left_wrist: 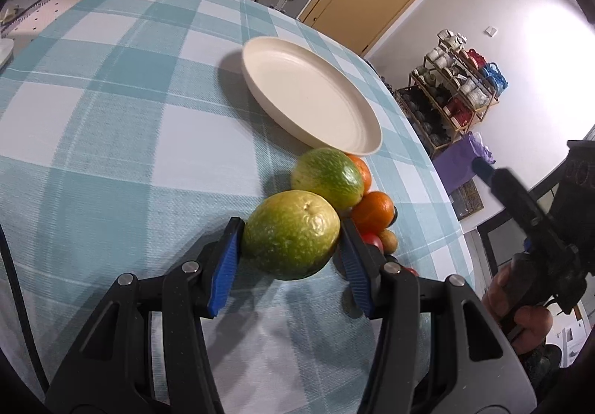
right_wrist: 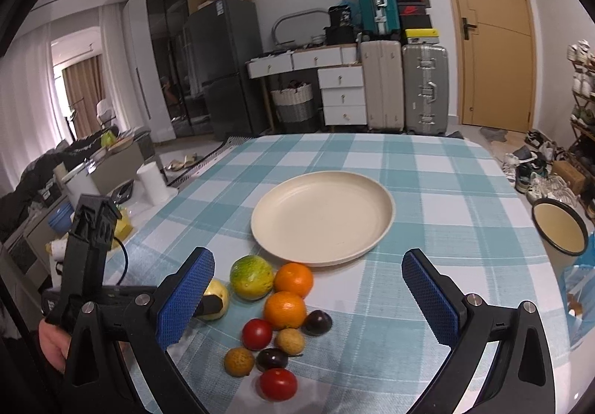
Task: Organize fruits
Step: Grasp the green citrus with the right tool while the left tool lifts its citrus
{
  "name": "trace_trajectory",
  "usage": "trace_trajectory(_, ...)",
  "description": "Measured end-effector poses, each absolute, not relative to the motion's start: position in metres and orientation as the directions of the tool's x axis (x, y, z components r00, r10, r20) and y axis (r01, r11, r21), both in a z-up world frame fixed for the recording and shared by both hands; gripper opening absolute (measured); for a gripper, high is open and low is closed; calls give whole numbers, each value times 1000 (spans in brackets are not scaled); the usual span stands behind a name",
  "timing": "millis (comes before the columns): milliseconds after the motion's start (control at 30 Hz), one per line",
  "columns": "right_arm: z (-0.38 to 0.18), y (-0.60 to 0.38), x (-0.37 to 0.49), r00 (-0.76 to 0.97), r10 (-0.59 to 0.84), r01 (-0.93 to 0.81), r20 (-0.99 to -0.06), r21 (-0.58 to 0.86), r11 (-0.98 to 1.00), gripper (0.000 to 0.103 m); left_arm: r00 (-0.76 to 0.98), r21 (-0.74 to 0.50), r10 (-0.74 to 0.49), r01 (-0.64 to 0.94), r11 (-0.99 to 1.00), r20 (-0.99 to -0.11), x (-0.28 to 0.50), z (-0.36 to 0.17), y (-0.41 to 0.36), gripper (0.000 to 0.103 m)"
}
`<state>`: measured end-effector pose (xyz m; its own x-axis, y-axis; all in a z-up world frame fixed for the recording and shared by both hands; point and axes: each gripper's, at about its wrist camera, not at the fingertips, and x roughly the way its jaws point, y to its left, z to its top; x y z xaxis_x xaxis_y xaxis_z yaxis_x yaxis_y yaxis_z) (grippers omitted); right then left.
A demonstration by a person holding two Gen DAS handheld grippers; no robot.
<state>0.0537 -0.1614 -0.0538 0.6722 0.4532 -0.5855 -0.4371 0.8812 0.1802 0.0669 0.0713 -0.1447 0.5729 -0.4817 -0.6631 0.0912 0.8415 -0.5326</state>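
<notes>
My left gripper (left_wrist: 290,239) is shut on a yellow-green fruit (left_wrist: 292,233), just at the tablecloth. It shows partly behind my right finger in the right wrist view (right_wrist: 217,297). A second green fruit (left_wrist: 327,178) (right_wrist: 251,276) lies beyond it, beside two oranges (right_wrist: 293,278) (right_wrist: 284,310). Two red tomatoes (right_wrist: 256,334) (right_wrist: 278,383), dark plums (right_wrist: 318,322) and small brown fruits (right_wrist: 290,340) lie nearer. The cream plate (left_wrist: 368,116) (right_wrist: 386,206) is empty, behind the pile. My right gripper (right_wrist: 308,298) is open, above the fruits.
The checked tablecloth (right_wrist: 427,168) covers a round table; its right edge drops off near a shoe rack (left_wrist: 453,90). A round enamel bowl (right_wrist: 557,228) sits beyond the right edge. Suitcases (right_wrist: 424,87) and drawers stand beyond the table.
</notes>
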Motion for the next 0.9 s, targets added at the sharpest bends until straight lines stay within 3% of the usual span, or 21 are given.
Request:
trace_trajectory(467, -86, -94, 78, 543, 460, -558, -703, 108, 823, 103, 619, -513, -418, 28, 858, -665, 61, -140, 137, 49)
trace_trajectory(900, -118, -34, 79, 560, 300, -617, -772, -148, 773, 99, 608, -528, -421, 4, 849, -673, 63, -154, 153, 49)
